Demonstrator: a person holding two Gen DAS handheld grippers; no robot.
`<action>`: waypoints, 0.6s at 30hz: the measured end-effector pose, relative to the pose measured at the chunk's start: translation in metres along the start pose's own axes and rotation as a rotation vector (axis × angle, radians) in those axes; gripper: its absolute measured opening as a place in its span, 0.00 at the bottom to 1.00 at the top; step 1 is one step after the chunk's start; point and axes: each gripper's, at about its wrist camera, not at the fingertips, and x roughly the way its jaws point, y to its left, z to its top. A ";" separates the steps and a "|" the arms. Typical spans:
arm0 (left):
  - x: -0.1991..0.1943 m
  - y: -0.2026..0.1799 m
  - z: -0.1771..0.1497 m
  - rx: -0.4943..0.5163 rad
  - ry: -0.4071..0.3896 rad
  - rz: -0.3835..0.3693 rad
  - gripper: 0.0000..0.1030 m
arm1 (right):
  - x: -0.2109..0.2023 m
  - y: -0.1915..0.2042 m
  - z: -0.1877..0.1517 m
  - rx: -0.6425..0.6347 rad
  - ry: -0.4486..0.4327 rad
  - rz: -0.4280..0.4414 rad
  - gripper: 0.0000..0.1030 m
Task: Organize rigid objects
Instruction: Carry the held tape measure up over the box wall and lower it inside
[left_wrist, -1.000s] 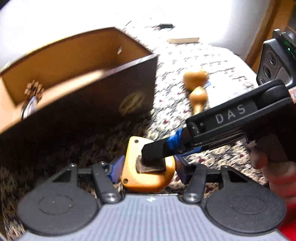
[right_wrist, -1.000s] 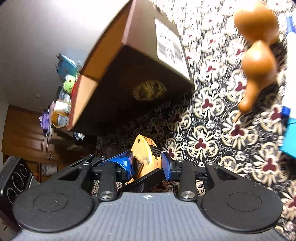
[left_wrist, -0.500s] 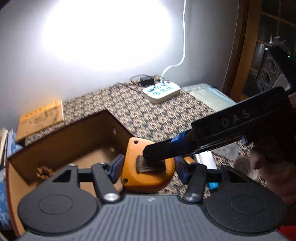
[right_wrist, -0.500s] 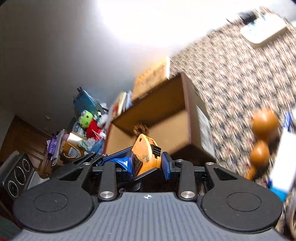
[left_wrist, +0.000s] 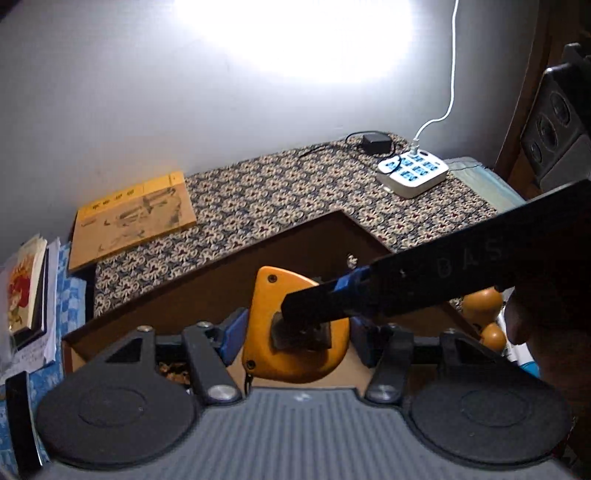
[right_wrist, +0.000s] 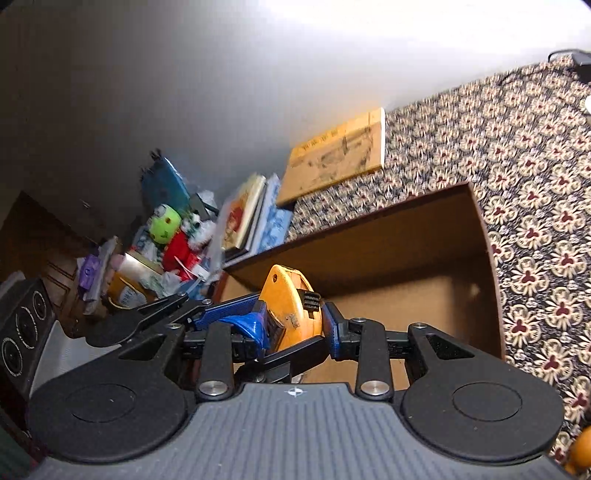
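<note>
The box (left_wrist: 229, 284) floor lies mostly hidden behind the tape measure (left_wrist: 291, 332).

A lived-in room at home, cluttered along one side.

A floral-patterned cloth (left_wrist: 288, 199) covers the tabletop, lit by a bright lamp glare on the plain wall. A white power strip (left_wrist: 412, 173) sits plugged in at the far corner, with a worn yellow book (left_wrist: 133, 218) lying flat near the wall. Beside the tabletop, a heap of household odds and ends piles up: a green-headed stuffed toy (right_wrist: 166, 229), stacked picture books (right_wrist: 243, 214), bags and packets. Dark wooden door panels (right_wrist: 37, 236) stand behind the heap.
</note>
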 end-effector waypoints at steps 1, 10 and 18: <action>0.010 0.008 -0.001 -0.015 0.022 -0.004 0.55 | 0.011 -0.002 0.001 0.000 0.021 -0.009 0.15; 0.075 0.056 -0.016 -0.078 0.200 0.001 0.56 | 0.092 -0.019 0.013 0.029 0.221 -0.057 0.16; 0.108 0.071 -0.017 -0.098 0.308 0.035 0.56 | 0.129 -0.025 0.022 0.006 0.313 -0.090 0.16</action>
